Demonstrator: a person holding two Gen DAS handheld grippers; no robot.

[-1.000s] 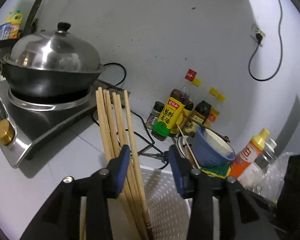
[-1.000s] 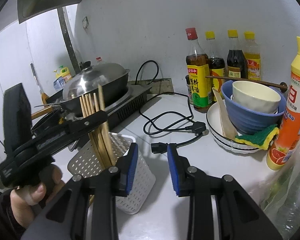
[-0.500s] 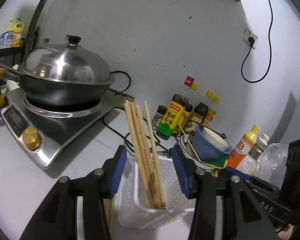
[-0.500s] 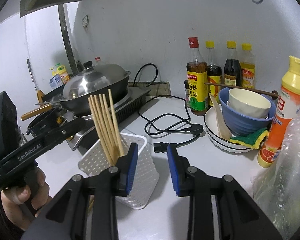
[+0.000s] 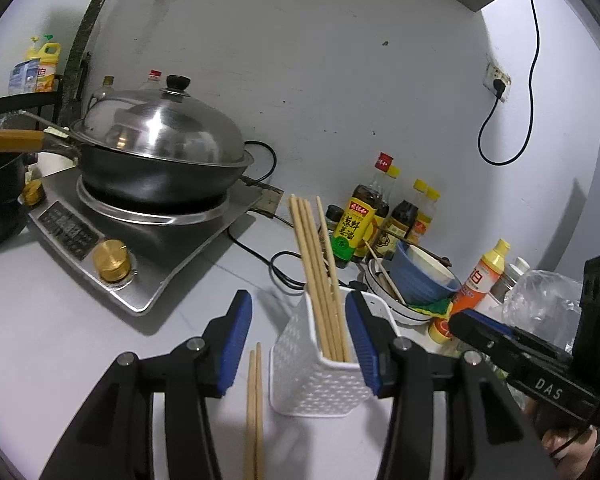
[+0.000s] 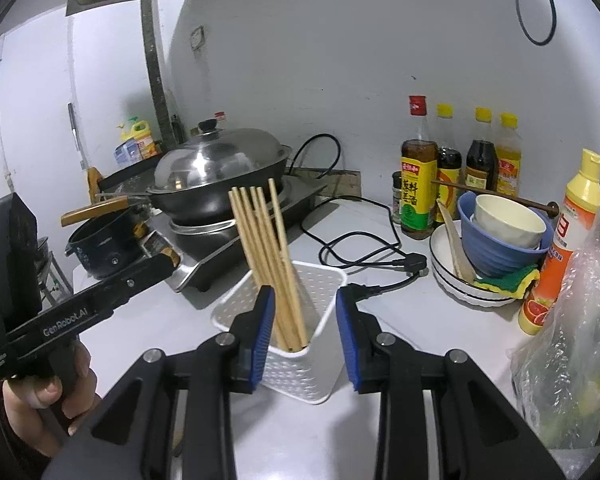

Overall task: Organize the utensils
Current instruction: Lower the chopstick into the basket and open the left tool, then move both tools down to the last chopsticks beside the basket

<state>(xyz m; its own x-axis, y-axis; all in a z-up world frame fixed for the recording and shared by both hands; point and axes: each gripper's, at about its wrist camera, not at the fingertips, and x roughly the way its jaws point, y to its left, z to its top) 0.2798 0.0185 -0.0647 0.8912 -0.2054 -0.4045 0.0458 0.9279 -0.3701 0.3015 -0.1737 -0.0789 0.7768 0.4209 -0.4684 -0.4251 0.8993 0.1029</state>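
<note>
A white perforated utensil holder (image 5: pixel 320 376) (image 6: pixel 292 344) stands on the white counter. Several wooden chopsticks (image 5: pixel 316 264) (image 6: pixel 264 248) stand in it, leaning left. Two more chopsticks (image 5: pixel 254 412) lie flat on the counter just left of the holder. My left gripper (image 5: pixel 298 340) is open and empty, above and behind the holder. My right gripper (image 6: pixel 304 334) is open and empty, with the holder between its fingers in view. The left gripper also shows in the right wrist view (image 6: pixel 100 300).
A lidded wok (image 5: pixel 156 160) sits on an induction cooker (image 5: pixel 112 240) at the left. Sauce bottles (image 6: pixel 456 168), stacked bowls and plates (image 6: pixel 496 248) with a sponge, an orange squeeze bottle (image 6: pixel 564 240) and a plastic bag stand at the right. A black power cord (image 6: pixel 364 256) lies behind the holder.
The left gripper let go of the chopsticks into the holder and drew back and up. The chopsticks now stand in the holder by themselves. The right gripper moved closer to the holder.
</note>
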